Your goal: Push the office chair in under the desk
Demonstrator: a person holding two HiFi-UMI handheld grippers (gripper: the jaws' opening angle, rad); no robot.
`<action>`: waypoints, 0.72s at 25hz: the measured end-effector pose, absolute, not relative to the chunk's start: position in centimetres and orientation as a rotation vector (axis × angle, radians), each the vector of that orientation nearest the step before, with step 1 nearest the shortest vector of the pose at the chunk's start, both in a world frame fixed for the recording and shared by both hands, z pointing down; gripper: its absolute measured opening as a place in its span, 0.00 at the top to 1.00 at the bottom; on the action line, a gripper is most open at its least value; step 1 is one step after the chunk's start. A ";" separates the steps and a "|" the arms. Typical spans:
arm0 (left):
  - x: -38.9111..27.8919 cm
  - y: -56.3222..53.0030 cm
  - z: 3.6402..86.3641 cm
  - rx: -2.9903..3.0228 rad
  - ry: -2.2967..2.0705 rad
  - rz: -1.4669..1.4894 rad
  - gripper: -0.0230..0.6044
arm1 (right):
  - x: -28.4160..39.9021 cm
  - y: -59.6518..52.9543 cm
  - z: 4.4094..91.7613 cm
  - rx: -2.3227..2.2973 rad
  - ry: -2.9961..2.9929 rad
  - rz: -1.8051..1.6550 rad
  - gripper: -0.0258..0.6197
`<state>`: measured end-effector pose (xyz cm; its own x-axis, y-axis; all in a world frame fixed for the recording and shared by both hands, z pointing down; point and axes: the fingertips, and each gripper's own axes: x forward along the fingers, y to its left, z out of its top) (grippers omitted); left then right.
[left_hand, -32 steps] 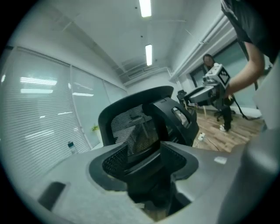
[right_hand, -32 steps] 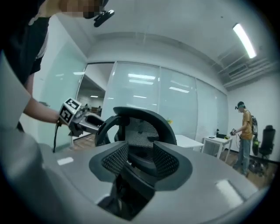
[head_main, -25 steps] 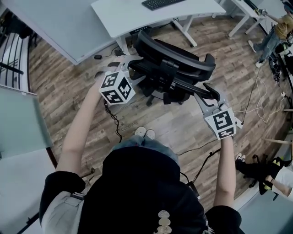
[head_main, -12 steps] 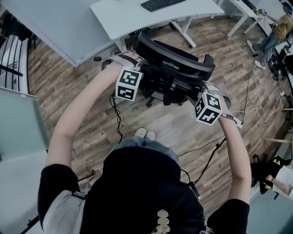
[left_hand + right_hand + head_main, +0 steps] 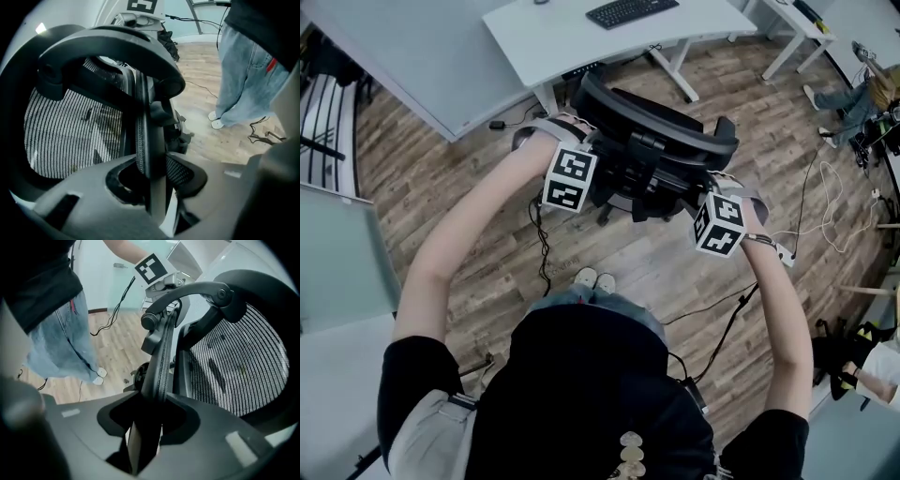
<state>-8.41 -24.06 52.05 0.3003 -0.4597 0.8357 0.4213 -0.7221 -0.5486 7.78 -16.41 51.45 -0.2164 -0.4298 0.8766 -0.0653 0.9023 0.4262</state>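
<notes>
Securing the office chair (image 5: 661, 141), left gripper (image 5: 152, 164) and right gripper (image 5: 157, 401) are closing onto its backrest rim (image 5: 162, 350); next, probably an even push ahead toward the desk (image 5: 572, 37).

This is looking like an office: a worktop (image 5: 572, 42) carrying a keyboard (image 5: 633, 11) is standing at twelve o'clock, a chair (image 5: 661, 127) sitting before it.
</notes>
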 end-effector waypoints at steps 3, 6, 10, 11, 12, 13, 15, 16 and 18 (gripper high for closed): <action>-8.5 -24.1 52.3 -1.847 0.026 -1.552 0.76 | 7.8 -16.5 51.5 0.392 -1.797 -0.333 0.76; -8.4 -24.2 52.5 -1.854 0.019 -1.577 0.77 | 7.8 -16.7 51.6 0.397 -1.812 -0.333 0.77; -8.4 -24.3 52.7 -1.855 0.025 -1.579 0.77 | 7.8 -16.8 51.8 0.404 -1.818 -0.342 0.77; -8.4 -24.3 52.7 -1.855 0.029 -1.580 0.77 | 7.9 -16.9 51.8 0.403 -1.818 -0.346 0.77; -8.4 -24.4 52.8 -1.856 0.033 -1.583 0.77 | 7.9 -17.0 51.9 0.402 -1.819 -0.349 0.77; -8.4 -24.4 53.0 -1.857 0.037 -1.588 0.77 | 7.9 -17.1 52.0 0.402 -1.821 -0.351 0.77; -8.3 -24.5 53.3 -1.860 0.045 -1.596 0.77 | 8.0 -17.3 52.4 0.398 -1.824 -0.353 0.77; -8.3 -24.6 53.5 -1.861 0.051 -1.597 0.77 | 8.1 -17.5 52.7 0.394 -1.826 -0.354 0.77; -8.3 -24.9 53.8 -1.862 0.066 -1.604 0.77 | 8.1 -17.8 53.1 0.385 -1.832 -0.357 0.77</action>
